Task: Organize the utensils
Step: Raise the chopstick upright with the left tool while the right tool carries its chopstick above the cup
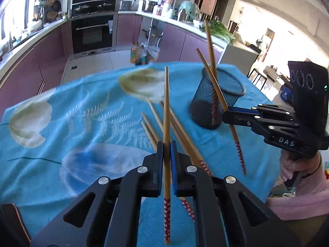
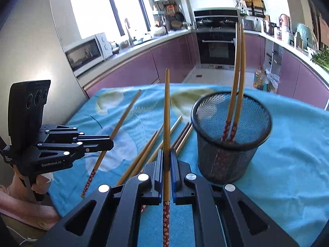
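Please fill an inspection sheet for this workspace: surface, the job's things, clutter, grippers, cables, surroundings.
Surface: table under a blue floral cloth, wrinkled.
Job's things: black mesh holder upright, two chopsticks standing inside; loose chopsticks lying on the cloth beside it.
Clutter: nothing seen on the cloth.
Grippers: left gripper jaws shut on one chopstick; right gripper jaws shut on another chopstick, both lifted off the cloth.
Cables: a white cable at the lower left edge of the right wrist view.
Surroundings: kitchen with purple cabinets, built-in oven, microwave, window.
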`<state>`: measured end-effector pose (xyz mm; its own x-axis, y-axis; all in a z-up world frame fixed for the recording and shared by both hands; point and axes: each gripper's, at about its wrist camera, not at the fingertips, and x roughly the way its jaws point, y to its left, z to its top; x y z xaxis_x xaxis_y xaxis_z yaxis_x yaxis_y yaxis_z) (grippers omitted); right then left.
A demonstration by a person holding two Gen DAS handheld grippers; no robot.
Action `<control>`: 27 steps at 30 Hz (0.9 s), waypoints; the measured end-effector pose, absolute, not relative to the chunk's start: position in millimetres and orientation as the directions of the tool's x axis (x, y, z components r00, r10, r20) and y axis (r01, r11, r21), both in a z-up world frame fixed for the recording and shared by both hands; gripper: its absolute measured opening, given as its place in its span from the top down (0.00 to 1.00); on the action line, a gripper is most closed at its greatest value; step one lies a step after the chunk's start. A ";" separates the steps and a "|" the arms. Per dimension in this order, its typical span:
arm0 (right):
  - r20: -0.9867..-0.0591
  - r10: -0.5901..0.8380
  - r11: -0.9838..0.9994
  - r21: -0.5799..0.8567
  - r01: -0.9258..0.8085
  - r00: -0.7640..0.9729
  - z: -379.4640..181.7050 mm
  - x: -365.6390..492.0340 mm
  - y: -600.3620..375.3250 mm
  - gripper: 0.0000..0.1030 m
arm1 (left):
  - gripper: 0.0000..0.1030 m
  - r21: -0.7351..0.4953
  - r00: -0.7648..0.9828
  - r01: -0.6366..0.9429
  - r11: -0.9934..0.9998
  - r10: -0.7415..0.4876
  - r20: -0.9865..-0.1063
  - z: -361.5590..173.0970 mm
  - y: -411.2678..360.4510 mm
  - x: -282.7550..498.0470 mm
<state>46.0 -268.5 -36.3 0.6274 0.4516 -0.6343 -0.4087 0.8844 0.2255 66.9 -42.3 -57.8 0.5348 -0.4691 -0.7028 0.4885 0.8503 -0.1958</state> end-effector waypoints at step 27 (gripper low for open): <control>-0.359 0.384 0.919 0.242 -0.313 0.851 42.8 67.8 -333.4 0.94 | 0.93 -0.247 0.621 0.635 0.732 -0.673 -0.401 70.2 -84.5 78.3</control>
